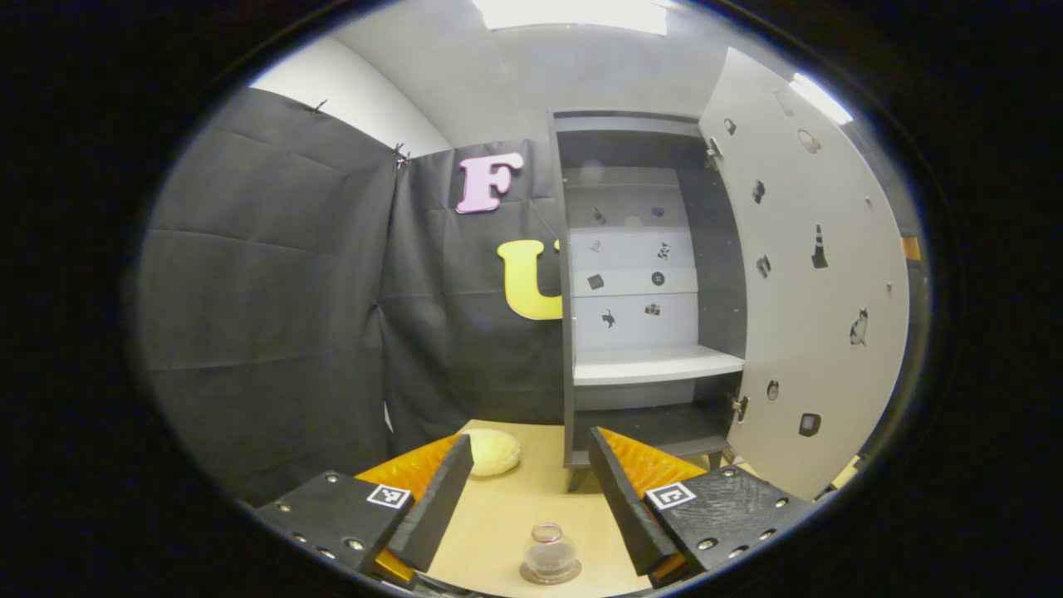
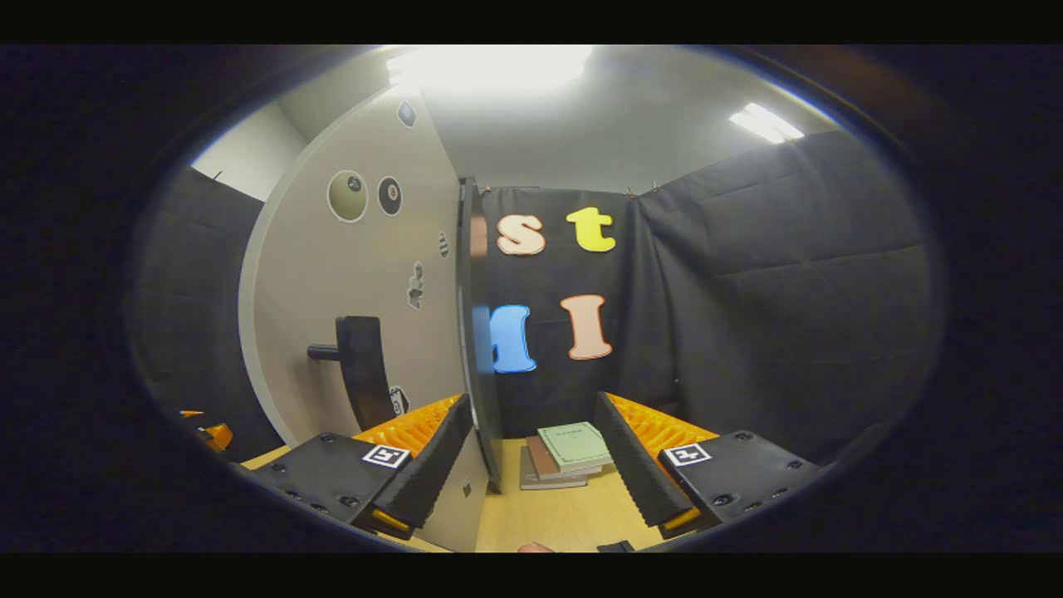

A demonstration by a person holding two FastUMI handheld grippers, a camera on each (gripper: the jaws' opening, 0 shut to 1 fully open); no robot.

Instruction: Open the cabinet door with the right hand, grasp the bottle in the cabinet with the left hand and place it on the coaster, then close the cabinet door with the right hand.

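Note:
In the left gripper view a small clear round bottle (image 1: 550,551) stands upright on a round coaster (image 1: 531,575) on the tan table (image 1: 507,515), low between my fingers. My left gripper (image 1: 529,438) is open and apart from the bottle. Beyond it the dark cabinet (image 1: 566,332) stands open, its white shelf (image 1: 656,364) bare, the pale door (image 1: 797,316) swung out to the right. In the right gripper view my right gripper (image 2: 531,404) is open, with the door's thin edge (image 2: 475,332) running between its fingers, close to the left one. The dark door handle (image 2: 363,370) sits left of that finger.
A pale yellow round object (image 1: 493,451) lies on the table left of the cabinet's foot. A stack of books (image 2: 569,453) rests on the table beyond the right gripper. Black cloth walls close in the booth behind and to both sides.

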